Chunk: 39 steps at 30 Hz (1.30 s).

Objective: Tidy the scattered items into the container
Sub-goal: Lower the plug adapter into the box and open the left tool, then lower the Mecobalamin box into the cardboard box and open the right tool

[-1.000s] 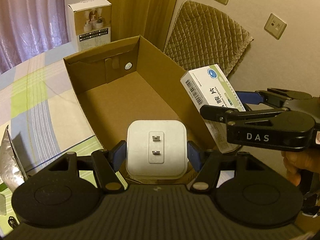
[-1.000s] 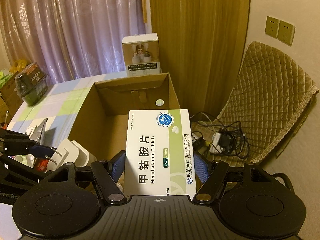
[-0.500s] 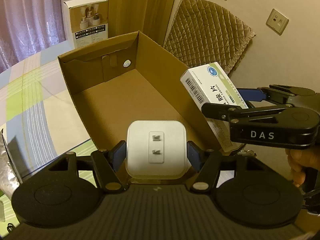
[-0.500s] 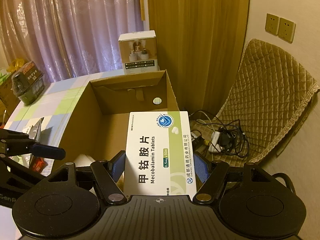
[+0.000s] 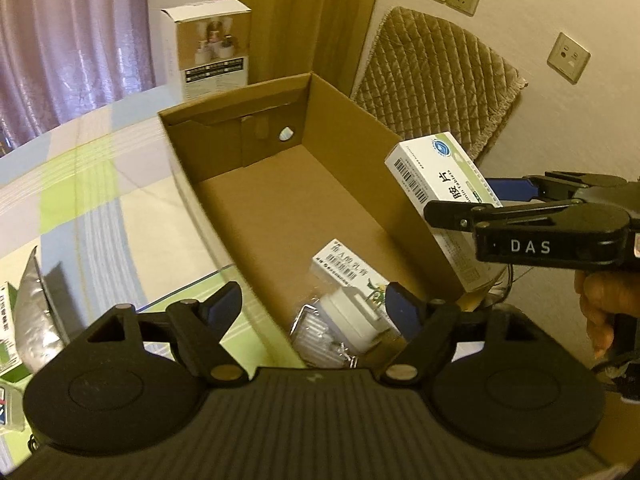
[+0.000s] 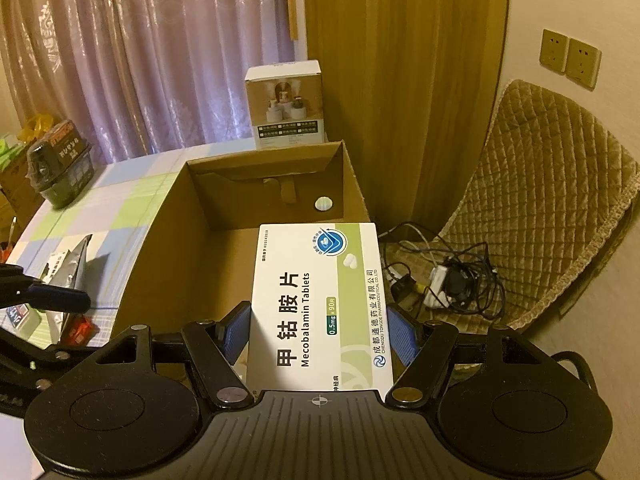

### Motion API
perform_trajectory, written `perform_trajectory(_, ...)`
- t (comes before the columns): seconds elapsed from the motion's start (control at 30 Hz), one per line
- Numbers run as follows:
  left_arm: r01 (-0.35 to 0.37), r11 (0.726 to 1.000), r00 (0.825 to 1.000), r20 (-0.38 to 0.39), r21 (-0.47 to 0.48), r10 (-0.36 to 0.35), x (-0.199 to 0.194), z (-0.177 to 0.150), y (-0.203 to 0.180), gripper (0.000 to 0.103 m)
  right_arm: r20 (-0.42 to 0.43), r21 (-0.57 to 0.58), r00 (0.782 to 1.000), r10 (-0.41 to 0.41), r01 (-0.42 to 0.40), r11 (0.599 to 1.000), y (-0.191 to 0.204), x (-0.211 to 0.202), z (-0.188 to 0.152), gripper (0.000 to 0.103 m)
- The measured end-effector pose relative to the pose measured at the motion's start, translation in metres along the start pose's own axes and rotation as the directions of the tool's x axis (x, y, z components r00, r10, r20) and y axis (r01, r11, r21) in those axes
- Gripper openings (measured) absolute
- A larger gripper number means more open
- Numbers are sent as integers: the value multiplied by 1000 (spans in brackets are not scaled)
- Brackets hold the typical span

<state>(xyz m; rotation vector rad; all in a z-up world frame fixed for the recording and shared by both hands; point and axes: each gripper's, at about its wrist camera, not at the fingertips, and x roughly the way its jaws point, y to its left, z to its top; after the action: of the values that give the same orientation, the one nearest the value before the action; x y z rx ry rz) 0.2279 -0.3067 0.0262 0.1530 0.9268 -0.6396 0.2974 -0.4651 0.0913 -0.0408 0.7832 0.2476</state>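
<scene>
The left gripper (image 5: 312,306), a black two-finger tool with blue pads, hung over the near end of the open brown cardboard box (image 5: 280,216), its jaws opening and nothing pressed between them. Below the gap, on the box floor, the white square plug adapter (image 5: 352,316) lay with its prongs tilted up, resting against a small white carton with green print and a barcode (image 5: 348,270) and beside a clear plastic packet (image 5: 316,336). The right gripper (image 6: 318,332) was clamped on a white and green box of Mecobalamin tablets (image 6: 316,304), both blue pads pressed to its long edges; in the left wrist view that tablet box (image 5: 440,184) stood above the box's right wall, with a hand (image 5: 608,304) on the grip behind it. The cardboard box sat on a table covered by a pastel checked cloth (image 5: 80,200). A silver foil pouch (image 5: 34,312) lay on the cloth to the left, and a white product box (image 6: 286,104) stood just behind the far wall.
</scene>
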Motion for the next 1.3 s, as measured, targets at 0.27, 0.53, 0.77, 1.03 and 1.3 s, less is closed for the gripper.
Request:
perform_trajectory(0.27, -3, 1000, 1000, 3, -20, 3, -8, -7, 4, 78, -21, -24, 1000, 22, -23, 999, 4, 10, -2, 73)
perform_trajectory(0.53, 4, 999, 1000, 2, -34, -4, -9, -11, 7, 78, 1, -33, 1000, -1, 1, 999, 5, 13, -7, 98)
perform_trajectory(0.77, -3, 999, 1000, 5, -55, 3, -14, -18, 13, 78, 49, -24, 999, -10, 11, 1000, 5, -5, -8, 103)
perform_trajectory(1.03, -17, 995, 1000, 8, -94, 18, -33, -36, 18, 79, 71, 11, 997, 2, -3, 1000, 18, -35, -15, 103)
perform_trajectory(1.3, -51, 990, 998, 14, -129, 53, -66, -58, 25, 84, 109, 2, 992, 58, -58, 998, 57, -68, -20, 103)
